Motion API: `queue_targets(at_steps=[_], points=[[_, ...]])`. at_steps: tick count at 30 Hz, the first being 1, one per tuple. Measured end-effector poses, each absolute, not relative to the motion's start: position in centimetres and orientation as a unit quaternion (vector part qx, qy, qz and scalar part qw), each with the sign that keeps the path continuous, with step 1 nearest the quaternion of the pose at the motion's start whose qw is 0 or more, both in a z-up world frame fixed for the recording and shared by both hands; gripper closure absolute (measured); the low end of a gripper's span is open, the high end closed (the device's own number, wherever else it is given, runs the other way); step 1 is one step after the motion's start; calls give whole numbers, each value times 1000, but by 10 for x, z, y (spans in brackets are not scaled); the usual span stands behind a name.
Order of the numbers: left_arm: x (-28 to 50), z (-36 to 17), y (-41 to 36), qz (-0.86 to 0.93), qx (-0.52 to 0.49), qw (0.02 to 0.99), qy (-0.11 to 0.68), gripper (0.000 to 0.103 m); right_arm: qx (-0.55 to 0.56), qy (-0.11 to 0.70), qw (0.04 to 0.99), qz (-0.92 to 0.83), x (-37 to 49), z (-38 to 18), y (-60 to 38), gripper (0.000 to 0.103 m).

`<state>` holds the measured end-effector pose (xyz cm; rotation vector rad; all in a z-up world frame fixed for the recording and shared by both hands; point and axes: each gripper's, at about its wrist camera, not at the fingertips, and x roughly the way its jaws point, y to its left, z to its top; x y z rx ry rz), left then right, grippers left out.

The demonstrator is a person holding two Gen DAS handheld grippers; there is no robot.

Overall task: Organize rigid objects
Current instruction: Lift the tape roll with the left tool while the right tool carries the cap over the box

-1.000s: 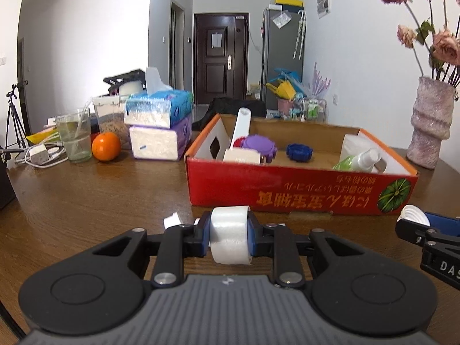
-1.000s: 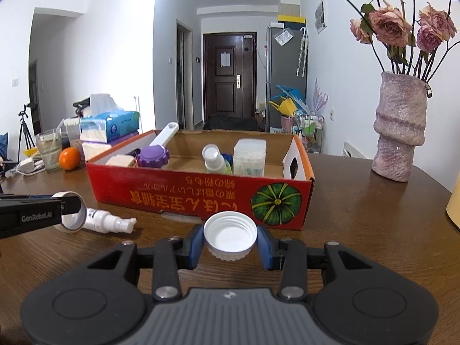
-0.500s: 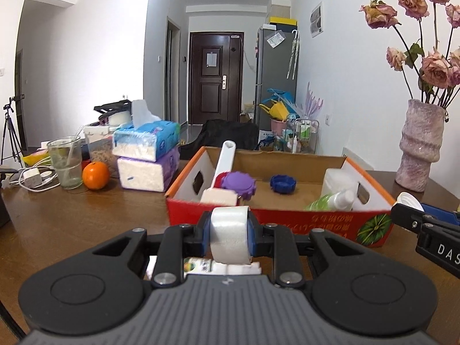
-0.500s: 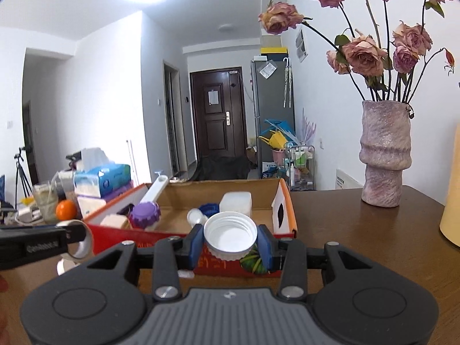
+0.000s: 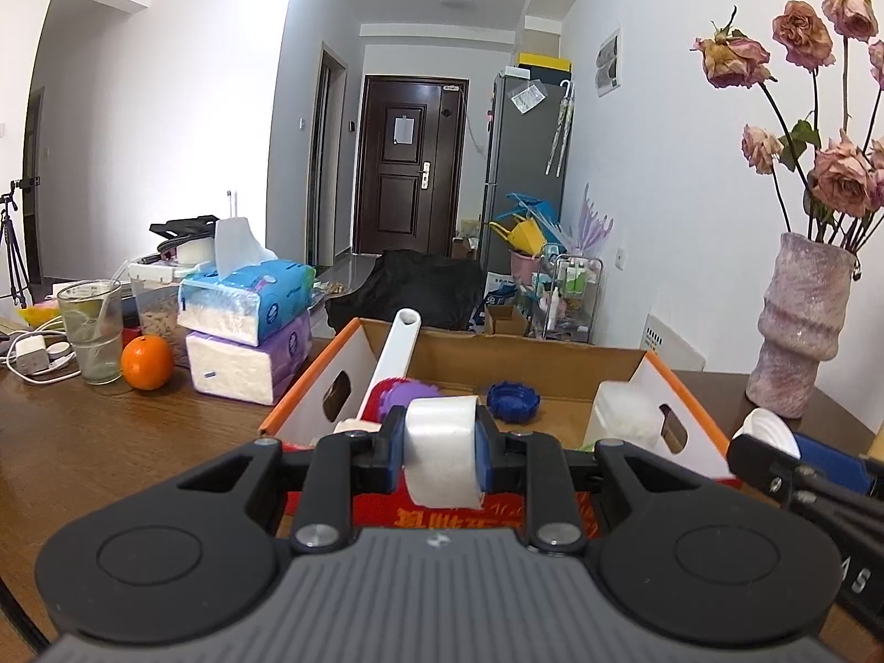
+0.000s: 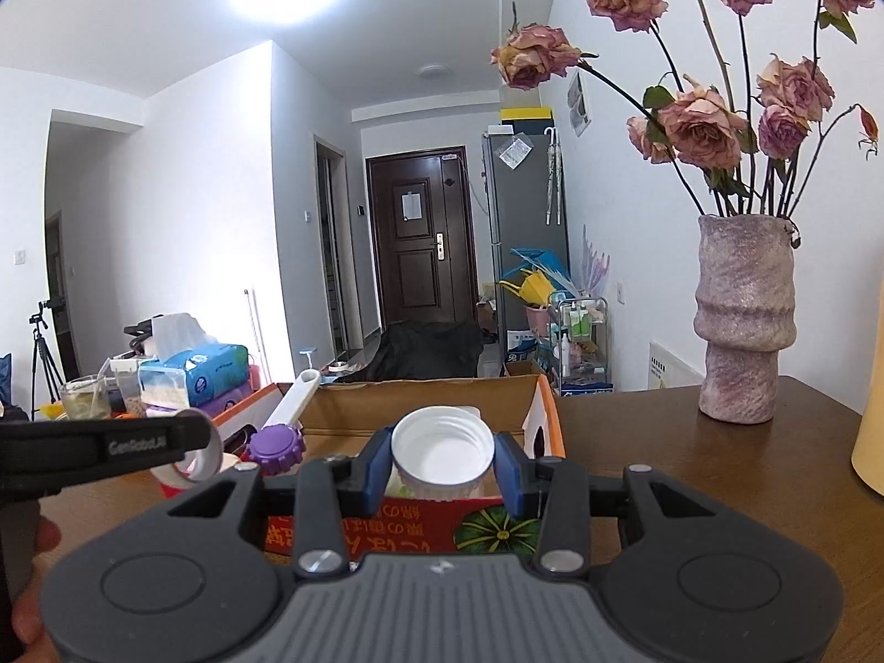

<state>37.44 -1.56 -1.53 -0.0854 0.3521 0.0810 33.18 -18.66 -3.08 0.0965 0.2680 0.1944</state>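
Tape roll (image 5: 442,456) and white screw cap (image 6: 442,450) are both off the tabletop (image 5: 83,442), each carried toward the cardboard box (image 5: 679,414) that serves as the collecting bin. The left gripper (image 5: 440,450) has its fingers closed narrowly on the roll's flat sides, so the translucent, glossy white band faces the camera edge-on. The right gripper (image 6: 442,461) has its fingers drawn in on the cap's ribbed rim, the hollow underside turned toward the lens and its threaded inner wall visible.

Judging by what already lies in the box, the sorting is well along: a long white tube (image 5: 395,359) leans against the far-left wall, a purple scalloped lid (image 5: 411,392) and a blue ridged lid (image 5: 512,400) lie on the floor of the box, and a frosted white plastic container (image 5: 624,414) stands near the right wall. What seems left is to bring both held pieces over the near wall and release them inside; whether more loose items remain on the tabletop below the grippers cannot be told, since the gripper bodies hide it.

The box is matte corrugated card inside, with red printed outer faces and orange edges. Everything being gathered is hard, smooth plastic, apart from the tape.
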Motion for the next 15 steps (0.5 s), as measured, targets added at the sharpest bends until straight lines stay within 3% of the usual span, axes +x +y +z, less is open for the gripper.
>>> queue_targets(at_steps=[15], points=[[407, -15, -19, 36, -46, 983, 175, 78, 40, 129, 985, 104, 367, -31, -179, 64]])
